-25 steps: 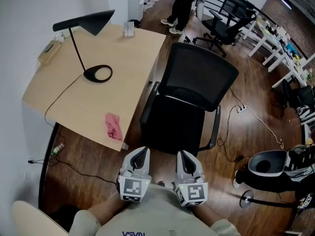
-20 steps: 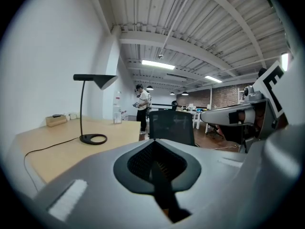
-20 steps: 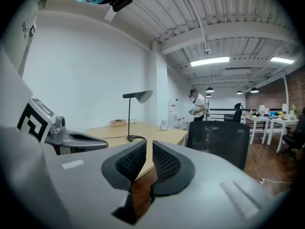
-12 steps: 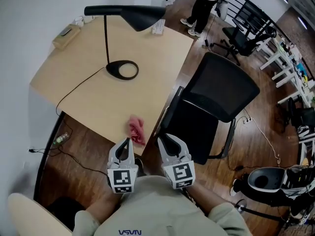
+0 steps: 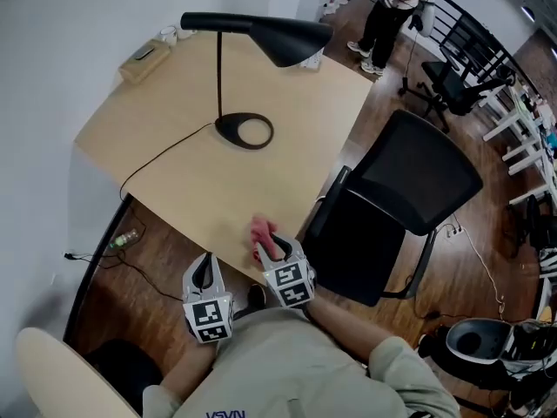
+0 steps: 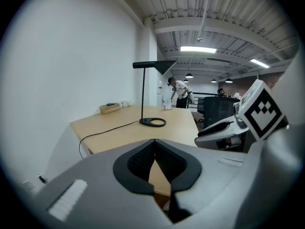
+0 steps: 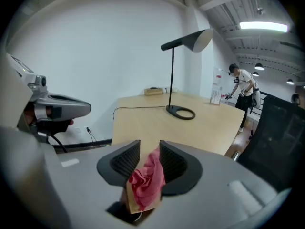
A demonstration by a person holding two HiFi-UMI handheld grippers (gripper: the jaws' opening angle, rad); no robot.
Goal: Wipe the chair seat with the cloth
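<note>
A crumpled pink cloth (image 5: 260, 231) lies at the near edge of the light wooden desk (image 5: 191, 190). My right gripper (image 5: 271, 243) is over it; its jaws are opening, with the cloth (image 7: 147, 178) between them and the pads not pressing on it. The black office chair (image 5: 359, 252) stands to the right of the desk, its seat bare and its mesh back (image 5: 424, 181) behind it. My left gripper (image 5: 206, 268) hangs lower left, off the desk's edge, with its jaws shut (image 6: 154, 142) and nothing in them.
A black desk lamp (image 5: 244, 131) stands mid-desk, its cable running off the left edge. A small box (image 5: 145, 60) sits at the far desk corner. A person (image 5: 390, 7) and more chairs (image 5: 452, 85) are at the back right. A white wall bounds the left.
Both grippers moved from in front of the chair to the desk's near edge. The right gripper has reached the pink cloth, and its jaws now stand around it.
</note>
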